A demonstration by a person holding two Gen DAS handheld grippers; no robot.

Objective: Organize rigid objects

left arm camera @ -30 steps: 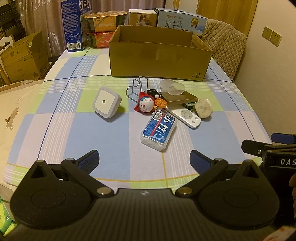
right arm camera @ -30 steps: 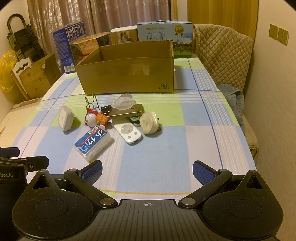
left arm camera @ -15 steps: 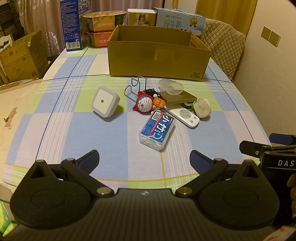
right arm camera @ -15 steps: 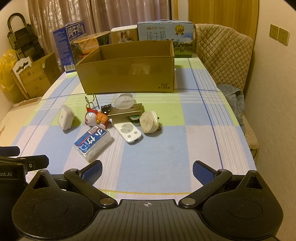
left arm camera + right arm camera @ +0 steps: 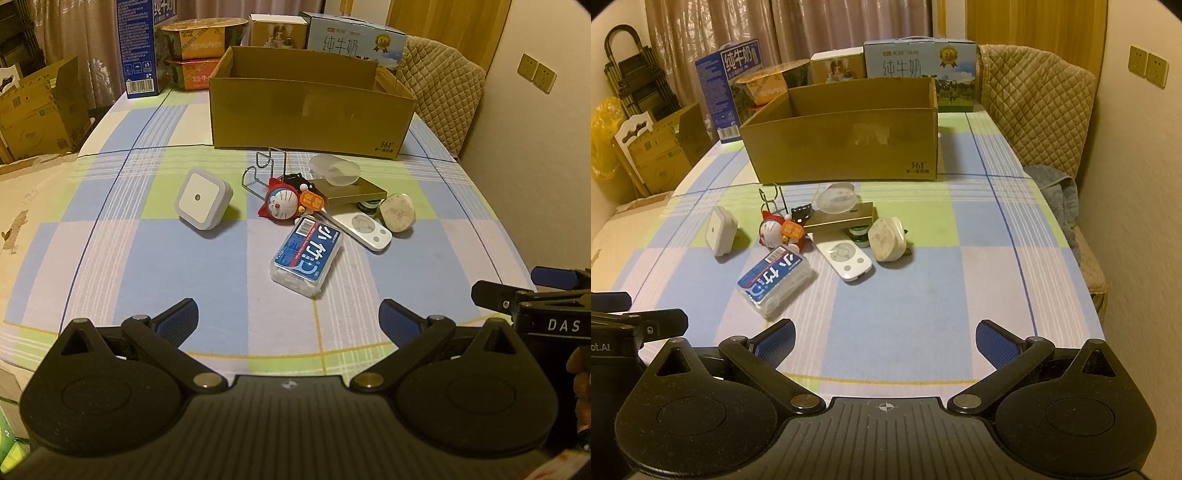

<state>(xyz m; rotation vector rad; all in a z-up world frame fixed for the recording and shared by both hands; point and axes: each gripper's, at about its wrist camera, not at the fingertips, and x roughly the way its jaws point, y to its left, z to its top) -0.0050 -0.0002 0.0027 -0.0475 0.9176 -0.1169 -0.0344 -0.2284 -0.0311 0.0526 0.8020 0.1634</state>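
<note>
A pile of small objects lies mid-table: a blue floss-pick box (image 5: 306,255) (image 5: 774,280), a Doraemon toy (image 5: 282,202) (image 5: 772,230), a white square night light (image 5: 202,198) (image 5: 720,230), a white remote (image 5: 364,229) (image 5: 846,260), a beige plug (image 5: 397,212) (image 5: 887,239), a gold flat box (image 5: 352,190), a clear cup (image 5: 335,170) and a wire rack (image 5: 266,168). An open cardboard box (image 5: 310,110) (image 5: 846,140) stands behind them. My left gripper (image 5: 288,314) and right gripper (image 5: 885,338) are open and empty near the front edge.
Milk cartons (image 5: 919,66), a blue carton (image 5: 136,48) and noodle bowls (image 5: 199,37) stand behind the box. A quilted chair (image 5: 1038,110) is at the right. Cardboard boxes (image 5: 33,110) sit at the left, off the table.
Both grippers have drifted slightly; the objects sit a little lower and nearer in the left wrist view. Nothing on the table has moved.
</note>
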